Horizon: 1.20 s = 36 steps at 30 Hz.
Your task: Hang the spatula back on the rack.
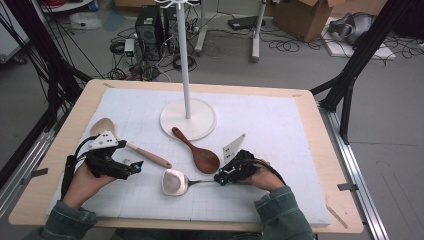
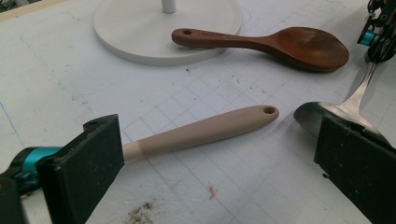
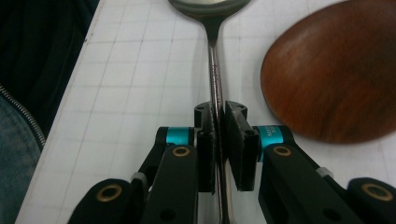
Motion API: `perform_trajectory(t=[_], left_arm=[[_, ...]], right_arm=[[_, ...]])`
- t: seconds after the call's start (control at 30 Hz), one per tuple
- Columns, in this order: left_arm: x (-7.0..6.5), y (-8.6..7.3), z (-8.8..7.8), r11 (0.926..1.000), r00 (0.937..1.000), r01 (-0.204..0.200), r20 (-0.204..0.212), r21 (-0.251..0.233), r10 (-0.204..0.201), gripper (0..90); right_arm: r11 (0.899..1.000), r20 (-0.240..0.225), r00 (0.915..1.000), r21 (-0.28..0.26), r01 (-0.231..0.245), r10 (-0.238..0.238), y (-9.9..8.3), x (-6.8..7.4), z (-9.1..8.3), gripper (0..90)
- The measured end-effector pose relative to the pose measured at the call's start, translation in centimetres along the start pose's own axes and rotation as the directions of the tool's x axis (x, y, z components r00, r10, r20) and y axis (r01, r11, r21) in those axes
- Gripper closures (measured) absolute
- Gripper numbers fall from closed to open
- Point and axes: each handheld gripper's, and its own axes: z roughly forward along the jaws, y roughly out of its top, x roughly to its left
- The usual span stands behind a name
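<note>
Steel ladle (image 1: 176, 182) handle pinched in right hand-held gripper (image 1: 220, 177) — left hand-held gripper (image 1: 136, 165) agape — near table edge (image 1: 150, 224).

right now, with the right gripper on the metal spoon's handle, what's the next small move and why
Probably lift it straight up a little: the right gripper is clamped on the metal spoon handle, and the brown wooden spoon lies close beside it.
</note>
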Motion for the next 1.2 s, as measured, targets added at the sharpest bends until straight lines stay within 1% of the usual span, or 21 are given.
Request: perform_trajectory(t=[0.1, 0.13, 0.37, 0.47, 0.5, 0.57, 0.6, 0.67, 0.8, 0.9, 0.93, 1.0, 1.03, 1.1, 1.13, 1.17, 1.2], left_arm=[[0.0, 0.0, 0.0, 1.0000, 1.0000, 0.001, 0.000, 0.001, -0.001, 1.7], [0.0, 0.0, 0.0, 1.0000, 1.0000, -0.003, 0.001, 0.002, 0.003, 1.8], [-0.1, 0.0, 0.0, 1.0000, 1.0000, -0.001, 0.007, 0.000, 0.001, 1.7], [-0.1, 0.0, 0.0, 1.0000, 1.0000, -0.004, 0.005, -0.002, 0.004, 1.8], [-0.2, 0.1, 0.0, 1.0000, 1.0000, -0.001, 0.005, -0.003, 0.001, 1.8], [-0.1, 0.0, 0.0, 1.0000, 1.0000, -0.003, 0.006, -0.003, 0.003, 1.7], [-0.1, 0.0, 0.0, 1.0000, 1.0000, -0.002, 0.006, -0.003, 0.002, 1.7], [-0.2, 0.0, 0.0, 1.0000, 1.0000, -0.003, 0.009, -0.002, 0.003, 1.8], [-0.3, 0.1, 0.1, 1.0000, 0.9999, -0.006, 0.012, 0.000, 0.006, 1.7], [-0.4, 0.1, 0.2, 1.0000, 0.9999, -0.007, 0.014, 0.004, 0.007, 1.7], [-0.4, 0.1, 0.2, 1.0000, 0.9999, -0.008, 0.015, 0.005, 0.008, 1.7], [-0.4, 0.1, 0.3, 0.9999, 0.9998, -0.009, 0.016, 0.005, 0.009, 1.7], [-0.4, 0.1, 0.3, 0.9999, 0.9998, -0.009, 0.015, 0.006, 0.009, 1.8], [-0.4, 0.1, 0.3, 0.9999, 0.9998, -0.011, 0.016, 0.008, 0.010, 1.8], [-0.4, 0.1, 0.3, 0.9999, 0.9998, -0.010, 0.015, 0.008, 0.009, 1.8], [-0.4, 0.1, 0.3, 0.9999, 0.9998, -0.009, 0.015, 0.009, 0.009, 1.8], [-0.4, 0.0, 0.4, 0.9999, 0.9998, -0.010, 0.015, 0.010, 0.010, 1.8]], right_arm=[[1.000, -0.001, 1.0000, 0.003, 0.004, -0.004, 0.4, -0.1, 0.3, 83.0], [1.000, -0.004, 1.0000, -0.006, 0.005, -0.005, 0.6, -0.1, 0.5, 83.0], [1.000, -0.012, 0.9998, -0.013, 0.016, -0.016, 1.5, -0.3, 1.4, 83.0], [1.000, -0.013, 0.9998, -0.012, 0.016, -0.016, 1.6, -0.3, 1.5, 82.9], [1.000, -0.011, 0.9999, -0.011, 0.013, -0.013, 1.6, -0.2, 1.3, 82.8], [1.000, -0.002, 1.0000, -0.031, 0.005, -0.006, 1.6, 0.1, 0.8, 81.6], [0.999, 0.010, 0.9999, -0.045, 0.005, -0.005, 1.5, 0.1, 0.4, 80.3], [0.998, 0.028, 0.9995, -0.069, -0.011, 0.013, 1.2, 0.4, -0.5, 77.6], [0.996, 0.067, 0.9962, -0.068, -0.051, 0.056, -0.1, 1.0, -1.9, 73.0], [0.994, 0.096, 0.9913, -0.078, -0.083, 0.090, -1.4, 1.4, -3.0, 70.2], [0.992, 0.116, 0.9876, -0.085, -0.096, 0.106, -2.0, 1.5, -3.4, 69.0], [0.989, 0.128, 0.9831, -0.089, -0.119, 0.130, -2.8, 1.8, -4.1, 67.1], [0.986, 0.147, 0.9777, -0.096, -0.137, 0.150, -3.3, 1.9, -4.6, 65.6], [0.983, 0.161, 0.9734, -0.111, -0.147, 0.163, -4.0, 2.2, -5.2, 65.2], [0.982, 0.174, 0.9699, -0.115, -0.152, 0.171, -4.4, 2.3, -5.6, 64.4], [0.980, 0.186, 0.9650, -0.112, -0.166, 0.185, -4.8, 2.5, -5.9, 63.9], [0.980, 0.199, 0.9621, -0.111, -0.167, 0.187, -5.1, 2.5, -6.2, 63.6]])
